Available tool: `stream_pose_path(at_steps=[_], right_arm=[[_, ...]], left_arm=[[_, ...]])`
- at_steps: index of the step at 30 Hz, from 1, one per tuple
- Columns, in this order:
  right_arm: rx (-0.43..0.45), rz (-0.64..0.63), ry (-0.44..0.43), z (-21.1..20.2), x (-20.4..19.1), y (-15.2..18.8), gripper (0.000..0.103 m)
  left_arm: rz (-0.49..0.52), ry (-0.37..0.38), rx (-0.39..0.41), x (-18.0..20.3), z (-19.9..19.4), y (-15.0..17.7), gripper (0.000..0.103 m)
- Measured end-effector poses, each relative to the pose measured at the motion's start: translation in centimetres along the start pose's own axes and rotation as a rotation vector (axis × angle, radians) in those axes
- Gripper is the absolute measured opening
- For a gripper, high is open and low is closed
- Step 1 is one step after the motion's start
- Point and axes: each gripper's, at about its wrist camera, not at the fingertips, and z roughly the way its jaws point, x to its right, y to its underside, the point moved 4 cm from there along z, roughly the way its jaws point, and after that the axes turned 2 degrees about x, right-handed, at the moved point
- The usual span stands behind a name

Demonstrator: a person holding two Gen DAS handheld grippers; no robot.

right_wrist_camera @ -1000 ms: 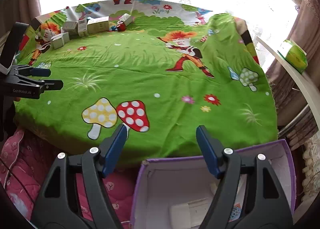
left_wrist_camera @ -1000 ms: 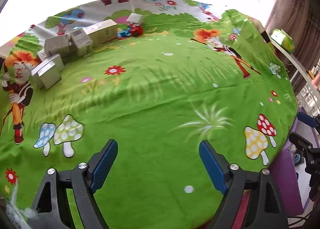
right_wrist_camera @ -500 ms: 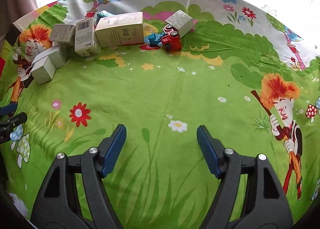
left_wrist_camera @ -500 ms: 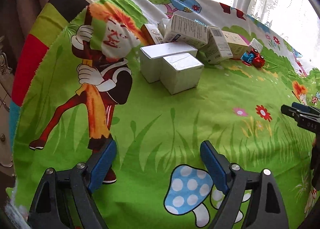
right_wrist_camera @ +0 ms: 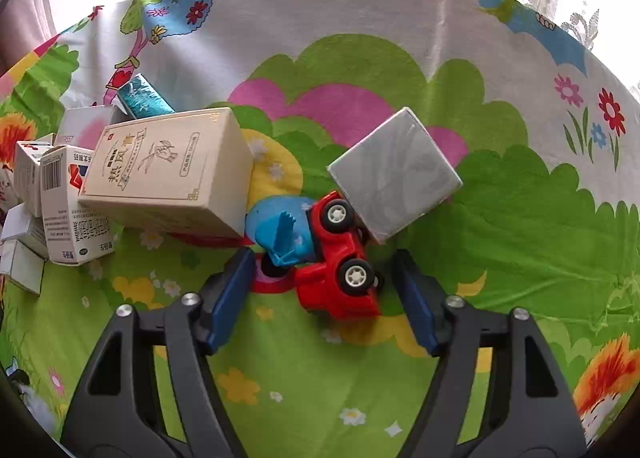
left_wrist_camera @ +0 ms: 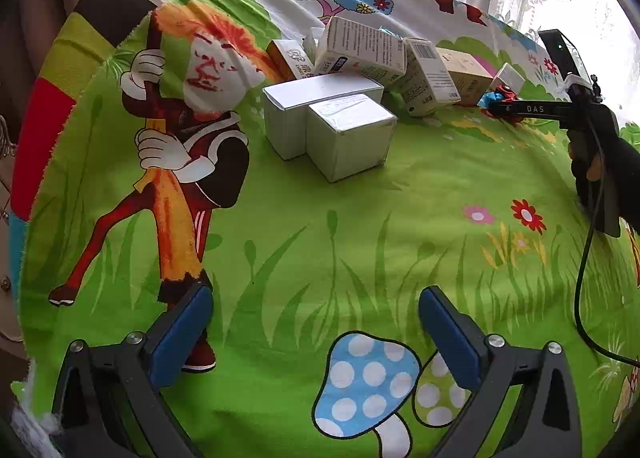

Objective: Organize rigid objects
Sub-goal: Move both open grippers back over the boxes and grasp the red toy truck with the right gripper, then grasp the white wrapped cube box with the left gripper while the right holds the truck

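Note:
A red and blue toy truck [right_wrist_camera: 332, 254] lies on its side on the green cartoon cloth, between a cream box [right_wrist_camera: 168, 174] and a silver box [right_wrist_camera: 394, 174]. My right gripper [right_wrist_camera: 324, 282] is open, its jaws on either side of the truck, not closed on it. In the left wrist view the right gripper [left_wrist_camera: 516, 108] reaches in at the truck [left_wrist_camera: 502, 96]. My left gripper [left_wrist_camera: 312, 322] is open and empty, well short of two silver boxes [left_wrist_camera: 348, 134] and a pile of white medicine boxes [left_wrist_camera: 360, 46].
More small cartons [right_wrist_camera: 60, 198] and a blue foil box [right_wrist_camera: 142, 96] are heaped left of the cream box. The cloth's left edge [left_wrist_camera: 36, 130] drops off near a curtain. A black cable [left_wrist_camera: 588, 258] hangs from the right gripper.
My right gripper has moved far forward to straddle the toy truck. My left gripper has crept slightly closer to the silver boxes. Both stay open.

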Motion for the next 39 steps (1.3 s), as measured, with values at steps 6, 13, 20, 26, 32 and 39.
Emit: stream_pose_path(at_steps=[6, 13, 20, 26, 32, 39], right_arm=[[0.006, -0.083, -0.052, -6.8, -3.6, 7.8, 0.039], [0.031, -0.086, -0.021, -14.2, -6.6, 16.2, 0.039], [0.027, -0.068, -0.017, -13.9, -6.8, 15.6, 0.04], [0.027, -0.037, -0.052, -14.0, -6.4, 15.7, 0.04], [0.027, -0.04, -0.048, -14.0, -6.4, 15.6, 0.04], [0.026, -0.042, -0.046, -14.0, -6.4, 15.5, 0.04]], left_arm=[[-0.004, -0.004, -0.002, 0.2, 0.2, -0.3, 0.103], [-0.048, -0.038, -0.054, 1.9, 1.8, -2.4, 0.103], [-0.118, -0.104, -0.047, 4.4, 6.6, -8.5, 0.103], [-0.078, -0.021, 0.019, 5.7, 4.5, -7.4, 0.049], [0.05, 0.072, 0.063, 6.6, -0.9, -0.2, 0.049], [0.047, 0.097, 0.07, 5.7, -2.1, 1.0, 0.049]])
